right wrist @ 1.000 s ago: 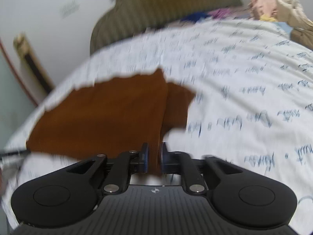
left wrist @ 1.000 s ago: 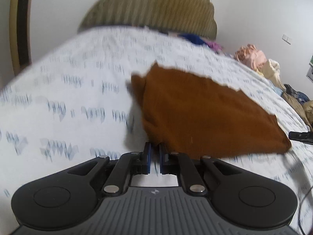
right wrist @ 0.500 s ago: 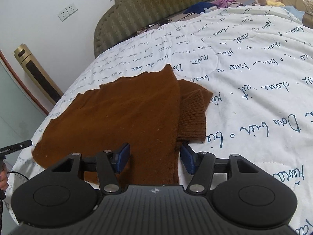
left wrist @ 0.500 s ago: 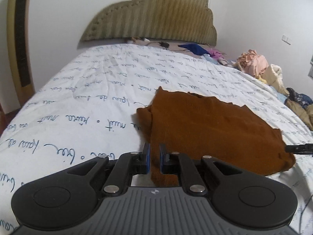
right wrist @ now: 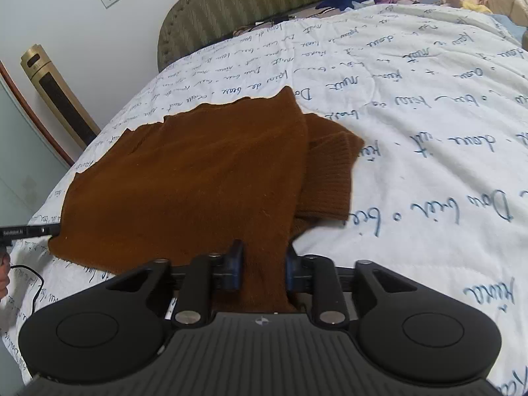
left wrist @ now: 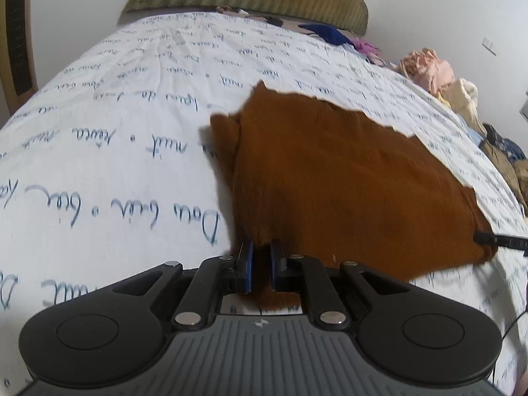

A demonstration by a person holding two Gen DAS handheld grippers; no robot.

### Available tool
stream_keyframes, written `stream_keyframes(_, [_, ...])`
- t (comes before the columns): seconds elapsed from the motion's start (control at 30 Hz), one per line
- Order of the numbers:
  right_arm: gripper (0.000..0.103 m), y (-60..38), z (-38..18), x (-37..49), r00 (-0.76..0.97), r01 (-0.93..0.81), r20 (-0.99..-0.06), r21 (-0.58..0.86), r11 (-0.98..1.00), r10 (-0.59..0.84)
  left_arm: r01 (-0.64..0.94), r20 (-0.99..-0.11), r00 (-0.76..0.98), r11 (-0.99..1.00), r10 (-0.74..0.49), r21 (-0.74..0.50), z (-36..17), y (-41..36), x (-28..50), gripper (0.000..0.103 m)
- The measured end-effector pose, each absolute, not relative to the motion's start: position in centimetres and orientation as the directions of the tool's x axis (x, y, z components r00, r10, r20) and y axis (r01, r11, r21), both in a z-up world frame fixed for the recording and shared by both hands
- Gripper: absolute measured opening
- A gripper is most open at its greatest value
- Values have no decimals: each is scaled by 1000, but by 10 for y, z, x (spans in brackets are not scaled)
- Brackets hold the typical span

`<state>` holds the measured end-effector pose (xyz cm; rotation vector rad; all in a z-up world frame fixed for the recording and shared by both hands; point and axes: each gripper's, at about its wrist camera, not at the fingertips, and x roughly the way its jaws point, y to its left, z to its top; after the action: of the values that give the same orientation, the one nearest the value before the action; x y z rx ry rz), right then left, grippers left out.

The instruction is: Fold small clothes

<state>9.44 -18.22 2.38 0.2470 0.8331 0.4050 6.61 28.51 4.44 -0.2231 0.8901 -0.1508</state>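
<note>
So the brown sweater (left wrist: 346, 178) is lying mostly flat on the bed (left wrist: 115, 132), on that white cover with the blue handwriting print. The near edge of the sweater is bunched up and pulled toward both cameras. The left gripper (left wrist: 261, 269) has its jaws pinched shut on a near corner of the sweater, blue pads pressed against a thin strip of knit with some fabric hanging through behind them. The right gripper (right wrist: 262, 269) is at the sweater's other near corner, and its jaws sit apart with a thick bunch of the sweater between them; the pads (right wrist: 235, 269) look like they touch the fabric on both sides, but I honestly can't tell if it's clamped or just straddling it.

In the right wrist view a ribbed cuff (right wrist: 330, 178) pokes out from under the sweater's right side. Beyond the sweater there's the olive headboard (right wrist: 280, 3), plus a pile of clothes (left wrist: 429, 69) at the bed's far right edge.
</note>
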Motion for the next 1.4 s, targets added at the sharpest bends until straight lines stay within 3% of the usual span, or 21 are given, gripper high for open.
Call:
stream_keyframes(0.13, [13, -185, 24, 82, 605, -254, -679, 330, 909, 416, 45, -756, 613, 965, -231, -259, 38, 290, 56, 9])
stream_keyframes(0.33, [13, -189, 33, 74, 625, -218, -691, 293, 931, 363, 22, -741, 630, 958, -235, -285, 50, 298, 48, 10])
stream_keyframes(0.43, [20, -172, 62, 60, 729, -231, -619, 178, 957, 291, 17, -700, 685, 966, -200, -259, 68, 304, 49, 10])
stream_keyframes(0.53, [29, -133, 80, 57, 737, -330, -565, 180, 927, 372, -9, -681, 718, 977, -142, -213, 76, 302, 65, 10])
stream_keyframes(0.63, [39, -80, 82, 63, 686, -433, -547, 223, 873, 480, -64, -680, 718, 958, -150, -278, 74, 311, 94, 11])
stream_keyframes(0.87, [43, 41, 61, 55, 510, -607, -562, 300, 736, 651, -93, -664, 705, 897, -247, -432, 60, 328, 142, 11])
stream_keyframes(0.97, [50, 79, 53, 43, 473, -657, -586, 262, 707, 658, -76, -673, 711, 928, -206, -364, 59, 319, 148, 11])
stream_keyframes(1.13, [52, 119, 42, 30, 447, -691, -613, 226, 687, 652, -38, -686, 714, 971, -140, -237, 59, 303, 157, 11])
stream_keyframes(1.27, [64, 140, 40, 19, 523, -693, -603, 112, 712, 603, -18, -695, 711, 985, -110, -174, 61, 295, 167, 12])
stream_keyframes(1.4, [69, 156, 40, 7, 602, -686, -580, -23, 728, 549, -6, -694, 713, 989, -99, -147, 63, 292, 177, 27])
